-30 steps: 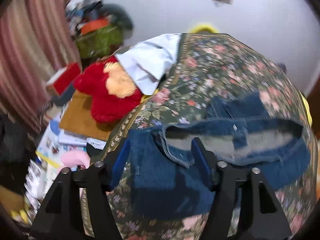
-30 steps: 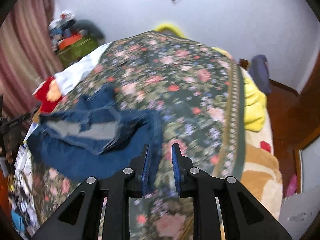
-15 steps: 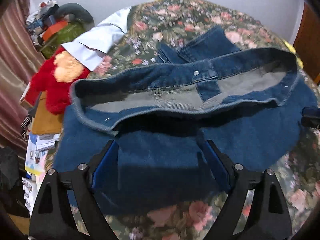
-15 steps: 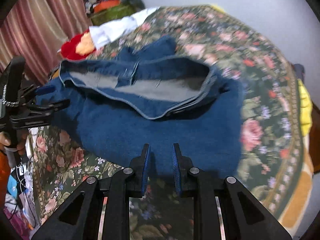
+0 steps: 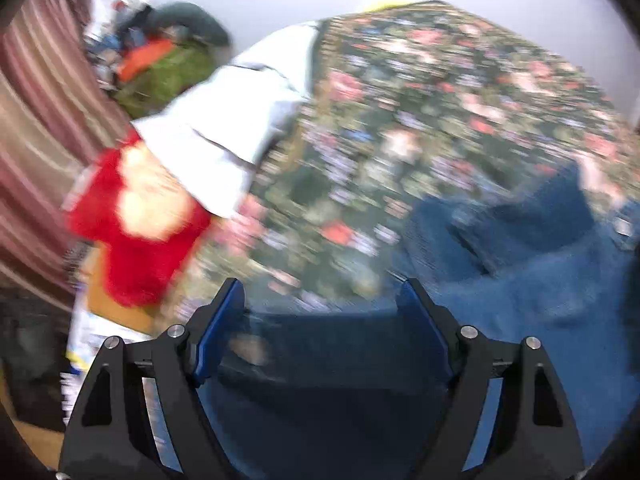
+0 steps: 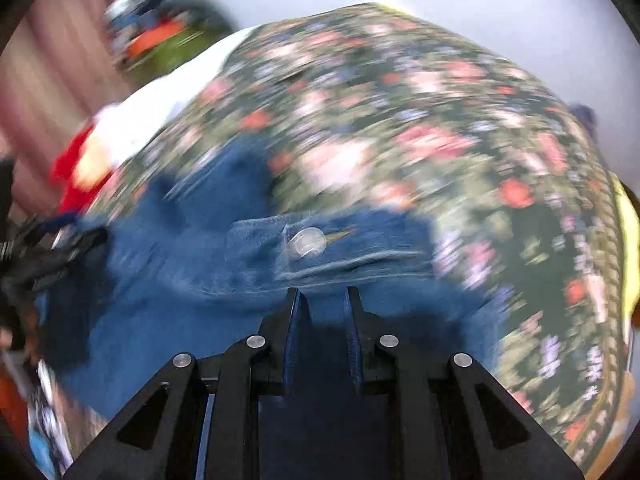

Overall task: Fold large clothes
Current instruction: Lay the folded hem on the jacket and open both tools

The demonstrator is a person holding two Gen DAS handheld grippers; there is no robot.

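Observation:
Blue denim jeans lie on the floral bedspread, waistband button up. Both views are motion-blurred. My right gripper has its jaws close together, with denim between and under them; the cloth fills the gap. My left gripper has its jaws wide apart at the jeans' left edge, over dark denim and the bedspread. The left gripper also shows at the left rim of the right wrist view.
A red and yellow plush toy and a white cloth lie off the bed's left side. A pile of clutter with a green bag stands by the striped curtain. A yellow blanket hangs at the bed's right edge.
Both grippers have swung fast, so the views blur. The jeans' open waistband has collapsed flat, button side up. The left gripper now looks past the jeans' left edge toward the plush toy.

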